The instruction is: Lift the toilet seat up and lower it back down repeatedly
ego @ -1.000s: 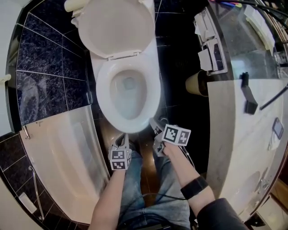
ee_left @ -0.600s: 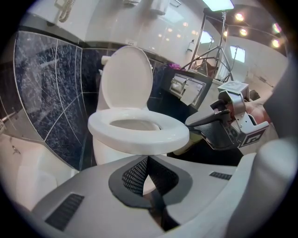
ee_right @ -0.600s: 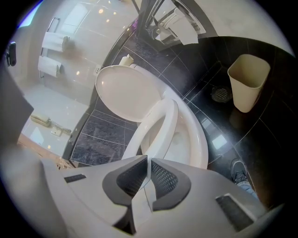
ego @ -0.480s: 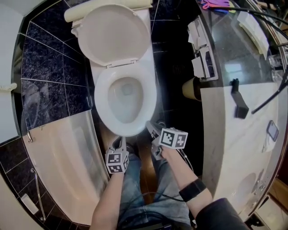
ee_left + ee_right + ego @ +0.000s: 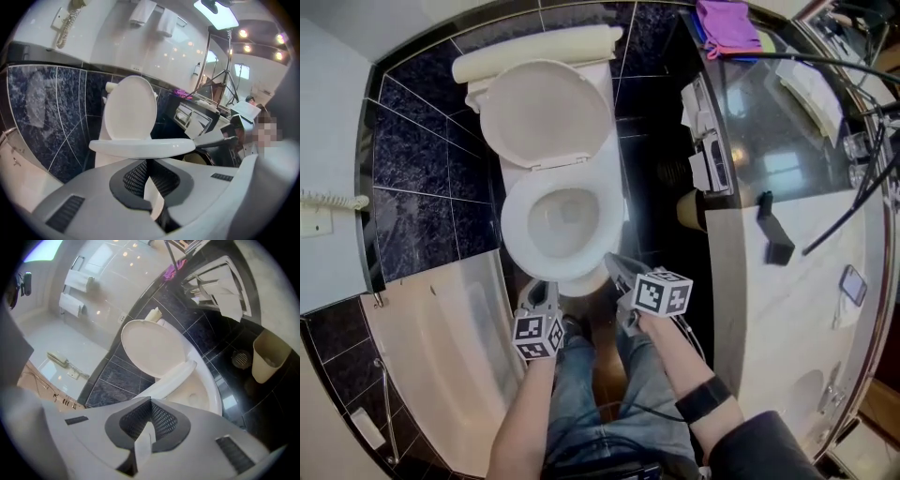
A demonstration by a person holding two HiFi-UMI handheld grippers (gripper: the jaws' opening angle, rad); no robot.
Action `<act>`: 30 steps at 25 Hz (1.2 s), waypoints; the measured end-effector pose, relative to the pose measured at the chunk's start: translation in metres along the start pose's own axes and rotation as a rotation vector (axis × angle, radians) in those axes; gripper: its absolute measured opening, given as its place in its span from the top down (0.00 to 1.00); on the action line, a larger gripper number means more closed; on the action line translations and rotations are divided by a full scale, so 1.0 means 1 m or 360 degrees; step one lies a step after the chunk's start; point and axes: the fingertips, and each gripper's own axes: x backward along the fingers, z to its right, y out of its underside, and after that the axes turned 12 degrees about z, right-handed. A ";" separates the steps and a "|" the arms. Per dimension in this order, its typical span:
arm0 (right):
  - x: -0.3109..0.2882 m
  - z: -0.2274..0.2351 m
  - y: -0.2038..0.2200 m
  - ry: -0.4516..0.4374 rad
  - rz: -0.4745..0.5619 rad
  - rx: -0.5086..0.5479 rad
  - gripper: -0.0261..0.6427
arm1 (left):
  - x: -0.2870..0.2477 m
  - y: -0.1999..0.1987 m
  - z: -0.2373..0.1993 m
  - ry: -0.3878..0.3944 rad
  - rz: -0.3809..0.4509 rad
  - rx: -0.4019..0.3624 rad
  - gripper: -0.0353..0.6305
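Note:
The white toilet [image 5: 572, 281] stands ahead with its lid [image 5: 548, 112] upright against the cistern. Its seat [image 5: 140, 146] shows edge-on and level in the left gripper view, lifted off the bowl. In the right gripper view the seat [image 5: 173, 378] slants above the bowl [image 5: 201, 397]. My left gripper [image 5: 539, 289] is shut at the seat's front rim, tips just beneath it. My right gripper [image 5: 612, 264] is at the front right of the rim; its jaws have just been closing and are now shut, with nothing seen between them.
A pale bathtub [image 5: 441, 356] lies close on the left. A marble counter [image 5: 797, 281] runs along the right, with a beige waste bin [image 5: 692, 208] on the dark tiled floor below it. A wall phone [image 5: 319, 211] hangs at the far left. The person's legs stand between tub and counter.
Both grippers have risen at the toilet's front, and the seat's front edge has come up off the bowl with them. The head view has tilted to show more of the back wall.

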 end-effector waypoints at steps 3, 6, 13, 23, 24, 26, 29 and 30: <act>-0.004 -0.022 -0.030 -0.0049 0.0026 0.0077 0.95 | -0.024 -0.048 -0.004 -0.0026 0.0080 0.0008 0.95; -0.004 -0.036 -0.058 -0.0086 0.0059 0.0144 0.95 | -0.046 -0.095 -0.006 -0.0024 0.0157 -0.0076 0.95; -0.002 -0.042 -0.091 -0.0127 0.0075 0.0247 0.95 | -0.092 -0.172 -0.019 -0.0049 0.0269 -0.0205 0.95; 0.005 -0.044 -0.138 -0.0157 0.0068 0.0536 0.94 | -0.158 -0.240 -0.037 -0.0116 0.0373 -0.0368 0.95; 0.004 -0.045 -0.142 -0.0165 0.0069 0.0556 0.94 | -0.164 -0.245 -0.039 -0.0121 0.0375 -0.0378 0.95; 0.002 -0.047 -0.150 -0.0181 0.0068 0.0583 0.94 | -0.174 -0.252 -0.042 -0.0128 0.0371 -0.0399 0.95; -0.002 -0.049 -0.159 -0.0203 0.0064 0.0628 0.94 | -0.189 -0.263 -0.047 -0.0135 0.0372 -0.0435 0.95; -0.003 -0.049 -0.162 -0.0210 0.0063 0.0642 0.94 | -0.194 -0.266 -0.049 -0.0138 0.0373 -0.0446 0.95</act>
